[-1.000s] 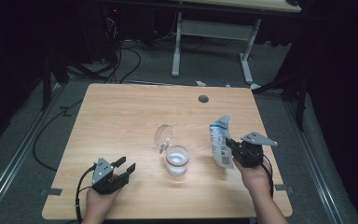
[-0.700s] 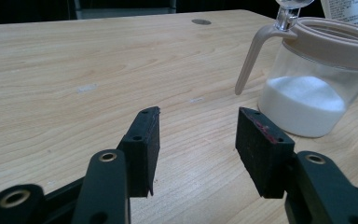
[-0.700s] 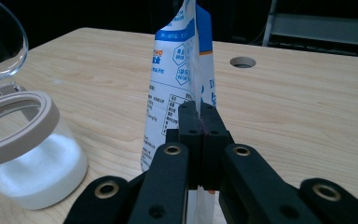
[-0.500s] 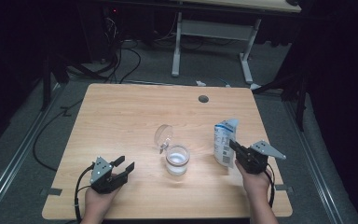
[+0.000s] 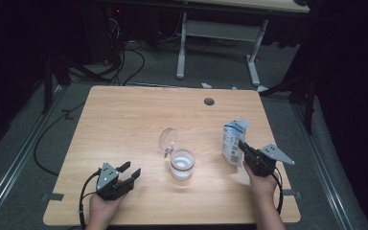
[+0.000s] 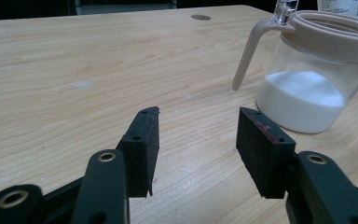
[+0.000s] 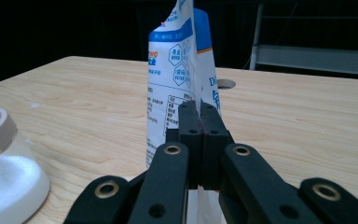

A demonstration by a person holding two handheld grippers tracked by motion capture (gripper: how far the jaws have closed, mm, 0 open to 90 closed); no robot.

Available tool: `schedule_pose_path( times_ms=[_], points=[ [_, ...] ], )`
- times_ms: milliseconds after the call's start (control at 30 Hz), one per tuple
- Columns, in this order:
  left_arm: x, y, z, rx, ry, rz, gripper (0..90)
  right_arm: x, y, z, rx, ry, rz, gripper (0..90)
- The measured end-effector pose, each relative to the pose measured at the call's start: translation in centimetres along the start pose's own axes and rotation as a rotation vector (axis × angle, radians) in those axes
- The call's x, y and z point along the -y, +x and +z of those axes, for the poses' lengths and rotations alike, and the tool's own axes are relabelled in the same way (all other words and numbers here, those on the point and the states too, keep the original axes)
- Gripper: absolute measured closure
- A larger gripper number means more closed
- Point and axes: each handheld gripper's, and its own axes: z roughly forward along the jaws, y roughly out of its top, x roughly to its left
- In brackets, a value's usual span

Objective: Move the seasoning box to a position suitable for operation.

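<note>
A clear jar (image 5: 181, 164) with a beige rim, its lid flipped open and white powder inside, stands near the middle of the table. The jar (image 6: 314, 79) rises ahead and to the right of my left gripper (image 6: 198, 135), which is open with nothing between its jaws. That left gripper (image 5: 130, 173) rests low at the table's front left. A white and blue pouch (image 5: 233, 141) stands upright at the right. My right gripper (image 7: 199, 116) is shut on the pouch (image 7: 175, 70), pinching its near edge. The right gripper (image 5: 243, 147) is held by a hand at the front right.
The wooden table (image 5: 124, 120) has a round cable hole (image 5: 209, 101) near its far edge. Cables lie on the grey floor (image 5: 67, 120) to the left. A second desk's white legs (image 5: 182, 43) stand behind.
The right gripper has lowered and drawn toward the front edge with the pouch, which now stands upright on the table. The left gripper has barely moved.
</note>
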Motion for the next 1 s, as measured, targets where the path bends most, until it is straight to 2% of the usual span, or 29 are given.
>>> schedule_pose_path(
  times_ms=[333, 533, 667, 800, 933, 1000],
  points=[
    [0.1, 0.2, -0.1, 0.018, -0.002, -0.007, 49.6, 1.0, 0.4, -1.4, 0.022, 0.015, -0.014, 86.4],
    [0.1, 0.1, 0.1, 0.021, 0.013, -0.001, 48.8, 1.2, 0.4, -1.4, 0.027, 0.031, -0.001, 79.2],
    [0.1, 0.1, 0.1, 0.018, 0.013, -0.014, 49.1, 1.4, 0.3, -1.1, 0.032, 0.052, 0.009, 72.4],
    [0.1, 0.2, 0.2, 0.017, 0.013, -0.036, 49.4, 1.4, 0.5, -1.2, 0.045, 0.07, -0.002, 65.7],
    [-0.1, 0.2, 0.2, 0.018, 0.019, -0.064, 50.0, 1.6, 0.5, -1.4, 0.051, 0.096, -0.002, 62.4],
    [-0.2, 0.2, 0.3, 0.012, 0.017, -0.065, 48.9, 1.8, 0.5, -1.6, 0.054, 0.108, 0.001, 60.4]
  ],
)
